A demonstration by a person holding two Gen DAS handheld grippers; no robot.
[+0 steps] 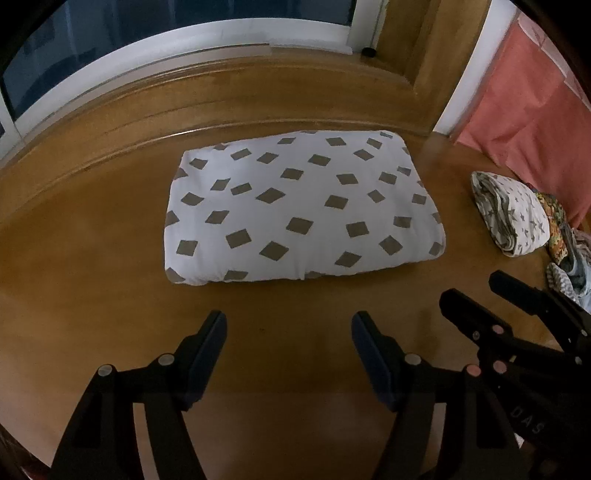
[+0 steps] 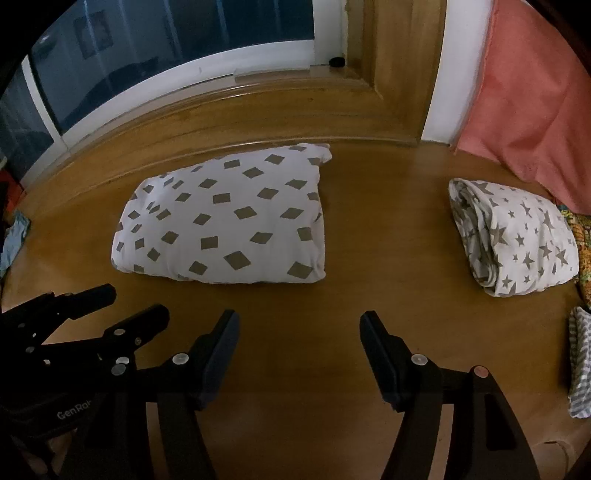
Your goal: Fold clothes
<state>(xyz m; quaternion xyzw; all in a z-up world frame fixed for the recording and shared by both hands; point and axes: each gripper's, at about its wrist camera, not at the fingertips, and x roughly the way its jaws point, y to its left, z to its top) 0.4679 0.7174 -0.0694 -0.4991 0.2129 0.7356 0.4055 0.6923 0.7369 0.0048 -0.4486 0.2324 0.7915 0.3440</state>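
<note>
A white cloth with grey-brown diamonds (image 1: 303, 206) lies folded into a thick rectangle on the wooden surface (image 1: 92, 258); in the right wrist view the same folded cloth (image 2: 225, 218) sits left of centre. My left gripper (image 1: 288, 325) hovers open just in front of its near edge, nothing between the fingers. My right gripper (image 2: 299, 323) is open too, over bare wood, with the cloth ahead and to its left. Each gripper shows at the edge of the other's view: the right gripper (image 1: 517, 295), the left gripper (image 2: 110, 306).
A folded star-print cloth (image 2: 513, 236) lies to the right, with colourful and striped garments (image 2: 581, 362) piled beside it. A pink fabric (image 2: 524, 92) hangs at the far right. A raised wooden sill (image 1: 221, 85) and a window (image 1: 147, 22) border the back.
</note>
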